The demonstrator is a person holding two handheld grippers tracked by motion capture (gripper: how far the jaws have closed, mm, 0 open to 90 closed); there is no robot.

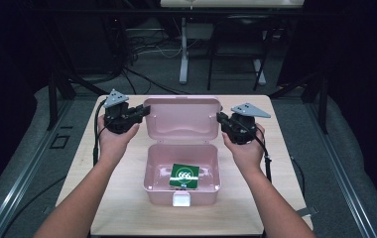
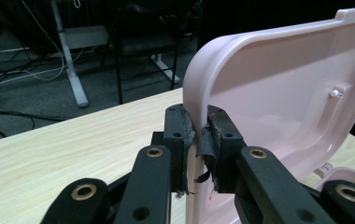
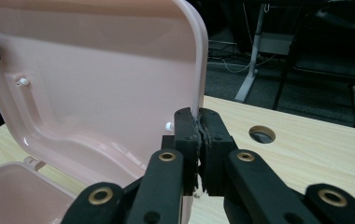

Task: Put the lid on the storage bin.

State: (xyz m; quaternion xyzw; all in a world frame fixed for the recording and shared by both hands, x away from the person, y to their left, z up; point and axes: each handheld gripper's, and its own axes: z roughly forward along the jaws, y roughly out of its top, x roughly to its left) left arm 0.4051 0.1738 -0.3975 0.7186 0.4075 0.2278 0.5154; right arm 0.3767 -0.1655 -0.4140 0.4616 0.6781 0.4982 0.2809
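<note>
Both forearms reach up from the near edge of the worktop (image 1: 127,208), hands wrapped around their tools at matching height either side of the pink box (image 1: 181,191). The left tool (image 1: 144,112) points inward and is clamped on the left edge of the raised lid (image 1: 182,119); the right tool (image 1: 220,118) mirrors it, pinched on the lid's right edge. The box sits mid-worktop, lid standing upright behind the open base, a green packet (image 1: 184,176) lying inside. The left gripper view catches the lid rim squeezed between frayed pads (image 2: 181,140), while the right gripper view adds a round hole (image 3: 262,134) in the worktop just beyond the lid, and small white studs on the lid's inner face.
</note>
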